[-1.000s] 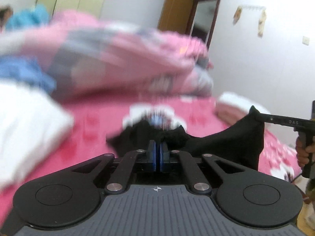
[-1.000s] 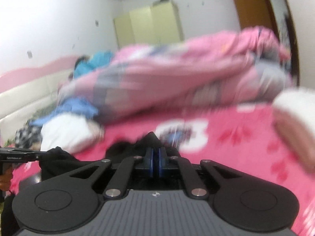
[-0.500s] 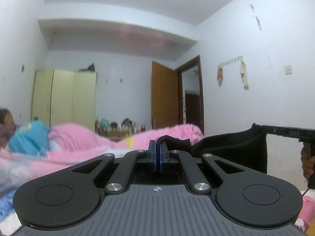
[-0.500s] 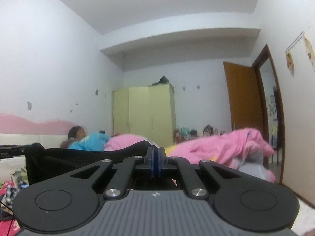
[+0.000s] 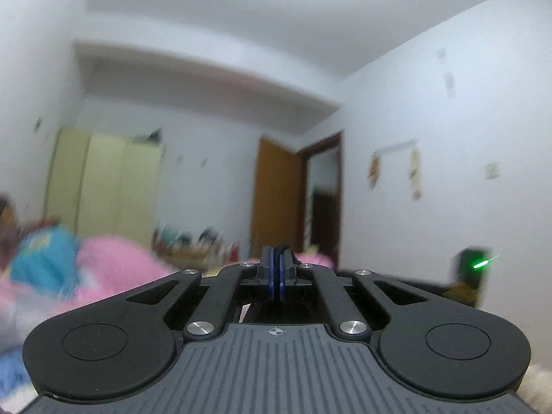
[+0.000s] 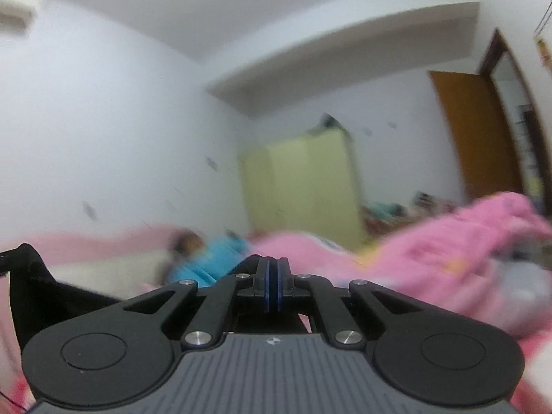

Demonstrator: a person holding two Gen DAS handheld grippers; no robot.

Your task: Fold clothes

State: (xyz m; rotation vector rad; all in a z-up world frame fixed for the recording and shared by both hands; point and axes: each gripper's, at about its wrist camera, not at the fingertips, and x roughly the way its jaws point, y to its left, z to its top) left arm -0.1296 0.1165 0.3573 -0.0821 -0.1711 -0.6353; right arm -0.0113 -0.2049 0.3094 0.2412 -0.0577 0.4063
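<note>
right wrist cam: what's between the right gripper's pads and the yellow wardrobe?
Right wrist view: past the right gripper, the pink quilt heaped on the bed, then the yellow wardrobe.

The right gripper (image 6: 272, 284) is clamped on a black garment (image 6: 51, 296) that stretches away left of the fingers (image 6: 264, 284), with a pink quilt (image 6: 431, 258) beyond them to the right.

- The left gripper (image 5: 276, 277) has matt black plastic arms, shiny metal rivets and a ribbed grey body.
- The black garment (image 6: 51, 296), lower left of the frame, looks like soft matt cloth.
- The pink quilt (image 6: 448, 252) is puffy fabric.
- The door (image 5: 276, 200) is brown smooth wood.
</note>
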